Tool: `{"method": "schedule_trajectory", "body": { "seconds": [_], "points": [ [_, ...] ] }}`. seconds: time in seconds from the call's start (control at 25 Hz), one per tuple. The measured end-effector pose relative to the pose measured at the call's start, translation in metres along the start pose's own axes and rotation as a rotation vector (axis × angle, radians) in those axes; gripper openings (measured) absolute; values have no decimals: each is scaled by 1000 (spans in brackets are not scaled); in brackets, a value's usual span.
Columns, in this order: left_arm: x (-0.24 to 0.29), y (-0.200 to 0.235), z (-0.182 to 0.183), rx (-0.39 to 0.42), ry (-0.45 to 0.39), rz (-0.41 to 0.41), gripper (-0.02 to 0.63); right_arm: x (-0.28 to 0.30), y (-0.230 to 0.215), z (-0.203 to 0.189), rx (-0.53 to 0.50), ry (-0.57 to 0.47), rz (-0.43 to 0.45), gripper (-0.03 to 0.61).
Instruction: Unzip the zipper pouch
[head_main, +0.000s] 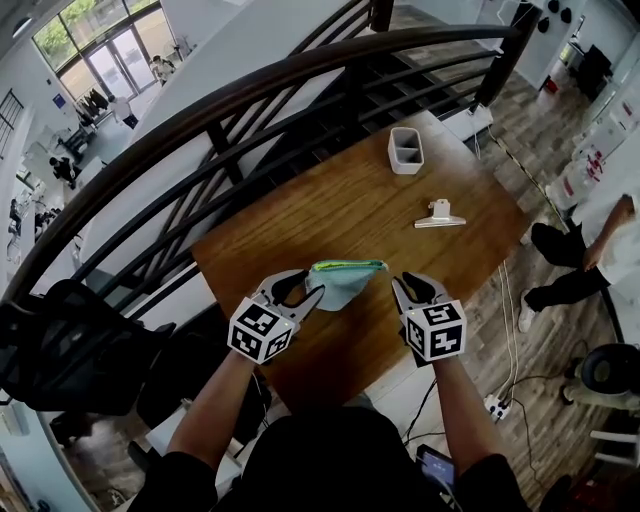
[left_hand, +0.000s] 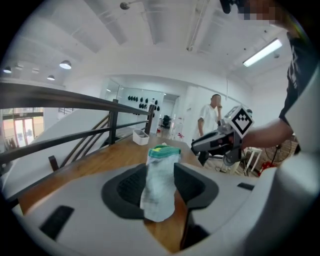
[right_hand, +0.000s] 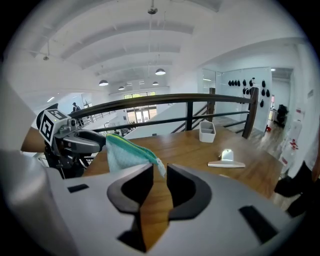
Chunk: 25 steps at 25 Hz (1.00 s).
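A pale blue-green zipper pouch (head_main: 345, 280) with a green and yellow zip edge stands on its side on the wooden table (head_main: 340, 210), between my two grippers. My left gripper (head_main: 308, 290) is open, its jaws spread around the pouch's left end (left_hand: 160, 185); the cloth fills the space between the pads. My right gripper (head_main: 400, 288) sits just off the pouch's right end, open by a narrow gap. In the right gripper view the zip's white end tab (right_hand: 159, 167) hangs just ahead of that gap (right_hand: 160, 176), not clamped.
A white two-part container (head_main: 405, 150) stands at the table's far side, and a white clip (head_main: 440, 215) lies to the right. A dark railing (head_main: 300, 80) runs behind the table. A person (head_main: 590, 250) stands at the right; a black chair (head_main: 70, 340) sits left.
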<state>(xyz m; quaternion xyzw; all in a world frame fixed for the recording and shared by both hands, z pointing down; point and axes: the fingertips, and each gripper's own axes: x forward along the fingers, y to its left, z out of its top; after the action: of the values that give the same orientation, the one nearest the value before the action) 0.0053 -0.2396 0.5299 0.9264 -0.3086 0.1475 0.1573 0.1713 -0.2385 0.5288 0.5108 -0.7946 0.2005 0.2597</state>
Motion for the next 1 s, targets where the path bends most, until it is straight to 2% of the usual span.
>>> {"method": "schedule_trajectory", "body": {
  "seconds": [0.08, 0.28, 0.52, 0.84, 1.0],
  "points": [
    [-5, 2, -4, -5, 10, 10, 189, -2, 2, -2, 0, 1, 5, 87],
    [-20, 11, -8, -11, -3, 54, 188, -3, 8, -8, -6, 12, 15, 87],
    [-32, 12, -6, -9, -27, 68, 187, -10, 16, -7, -14, 0, 18, 80],
    [-59, 10, 18, -15, -118, 102, 184, -38, 28, 16, -26, -96, 25, 38],
    [-87, 8, 32, 14, -177, 140, 116, -60, 37, 30, -20, -180, 14, 9]
  ]
}}
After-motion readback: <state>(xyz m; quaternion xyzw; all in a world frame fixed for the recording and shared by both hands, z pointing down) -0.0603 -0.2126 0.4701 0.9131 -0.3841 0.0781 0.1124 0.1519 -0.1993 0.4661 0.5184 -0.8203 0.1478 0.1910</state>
